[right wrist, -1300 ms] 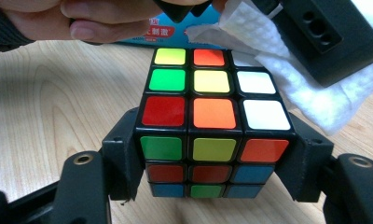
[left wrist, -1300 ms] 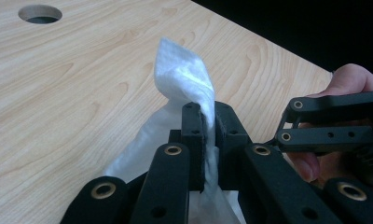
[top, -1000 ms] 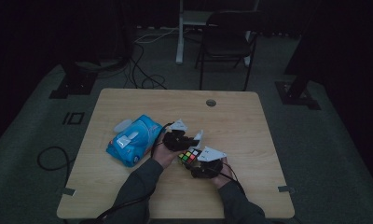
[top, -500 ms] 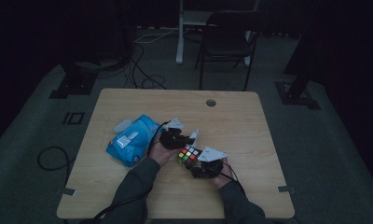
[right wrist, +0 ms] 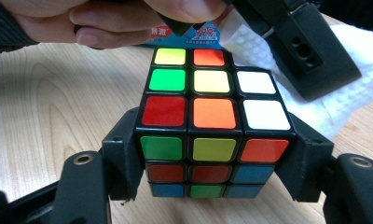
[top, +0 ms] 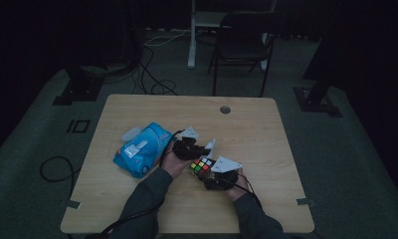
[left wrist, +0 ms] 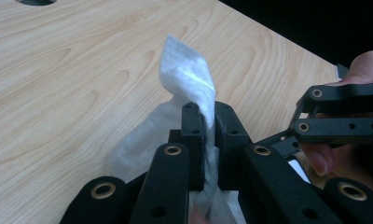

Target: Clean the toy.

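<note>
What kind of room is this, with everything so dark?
Probably a recording studio or lab: one wooden table lit amid dark surroundings, cables trailing over the floor, stand bases at the sides and a black chair behind.

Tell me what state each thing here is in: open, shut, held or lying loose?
Left gripper: shut on the white wipe.
White wipe: pinched, sticking up.
Right gripper: shut on the puzzle cube.
Puzzle cube: scrambled, clamped.
Blue wipe pack: lying on the table.
</note>
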`<state>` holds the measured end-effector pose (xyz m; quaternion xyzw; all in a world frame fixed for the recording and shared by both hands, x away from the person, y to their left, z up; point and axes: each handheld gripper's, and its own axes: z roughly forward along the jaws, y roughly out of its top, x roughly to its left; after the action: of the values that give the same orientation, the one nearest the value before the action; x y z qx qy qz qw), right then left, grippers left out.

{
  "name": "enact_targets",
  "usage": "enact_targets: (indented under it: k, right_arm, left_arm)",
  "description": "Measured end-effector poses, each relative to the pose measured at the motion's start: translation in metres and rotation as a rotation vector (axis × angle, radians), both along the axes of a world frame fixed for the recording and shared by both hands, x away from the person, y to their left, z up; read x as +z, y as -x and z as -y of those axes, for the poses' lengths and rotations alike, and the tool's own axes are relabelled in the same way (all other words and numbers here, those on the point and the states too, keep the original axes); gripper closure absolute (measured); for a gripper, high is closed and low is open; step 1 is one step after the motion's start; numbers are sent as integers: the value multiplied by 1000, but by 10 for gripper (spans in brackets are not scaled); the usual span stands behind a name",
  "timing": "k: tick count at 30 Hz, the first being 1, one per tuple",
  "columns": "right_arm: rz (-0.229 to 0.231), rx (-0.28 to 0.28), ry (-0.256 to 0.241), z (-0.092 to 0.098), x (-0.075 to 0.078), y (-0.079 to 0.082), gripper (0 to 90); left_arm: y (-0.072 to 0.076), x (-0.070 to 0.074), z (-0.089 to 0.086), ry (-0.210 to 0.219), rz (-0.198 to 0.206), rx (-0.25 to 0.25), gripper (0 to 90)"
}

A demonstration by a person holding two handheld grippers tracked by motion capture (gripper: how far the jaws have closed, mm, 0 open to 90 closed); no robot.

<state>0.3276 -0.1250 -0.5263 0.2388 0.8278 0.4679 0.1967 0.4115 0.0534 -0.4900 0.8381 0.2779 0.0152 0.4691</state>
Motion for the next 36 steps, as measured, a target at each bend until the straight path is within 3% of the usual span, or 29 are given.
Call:
enact_targets:
  k: [12, 24, 36]
  right_arm:
    - [0, -5, -1, 1, 0, 0, 342]
    - [-2, -10, 3, 1, -1, -1, 342]
    - [5, -4, 6, 1, 0, 0, 342]
  left_arm:
    - [5, 4, 10, -5, 9, -34, 852]
    - [5, 3, 10, -19, 14, -36, 852]
    - [-3, -2, -2, -20, 2, 11, 853]
